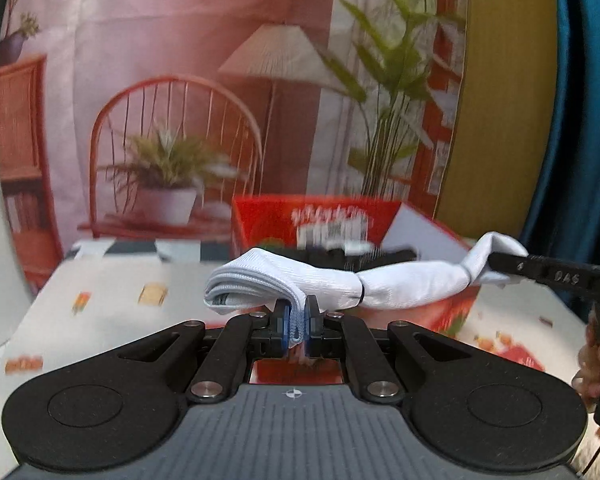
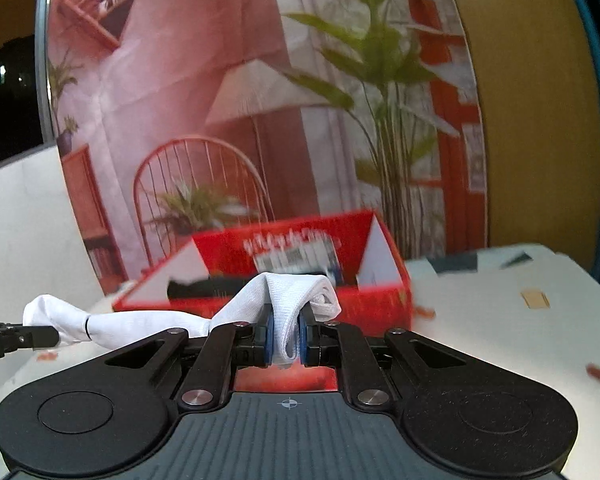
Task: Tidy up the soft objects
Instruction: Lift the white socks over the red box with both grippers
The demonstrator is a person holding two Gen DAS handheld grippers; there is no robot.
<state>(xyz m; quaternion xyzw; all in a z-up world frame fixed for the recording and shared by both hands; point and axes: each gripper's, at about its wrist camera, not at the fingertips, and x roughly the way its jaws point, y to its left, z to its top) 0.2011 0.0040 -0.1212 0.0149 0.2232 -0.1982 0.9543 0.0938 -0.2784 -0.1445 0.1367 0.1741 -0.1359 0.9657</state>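
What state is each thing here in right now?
White sock: lifted, stretched between both tools, twisted mid-length.
Left tool: shut on the sock's folded cuff end.
Right tool: shut on the sock's other end.
Red box: open on the table, dark items inside.

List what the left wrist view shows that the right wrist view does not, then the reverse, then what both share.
Left wrist only: a hand gripping the right tool's handle, a teal curtain, and the sock's folded ribbed cuff.

Right wrist only: a dark window at far left, and the left claw seen from the side.

Both: the white sock stretched between two shut claws, the red box, and the printed room backdrop.
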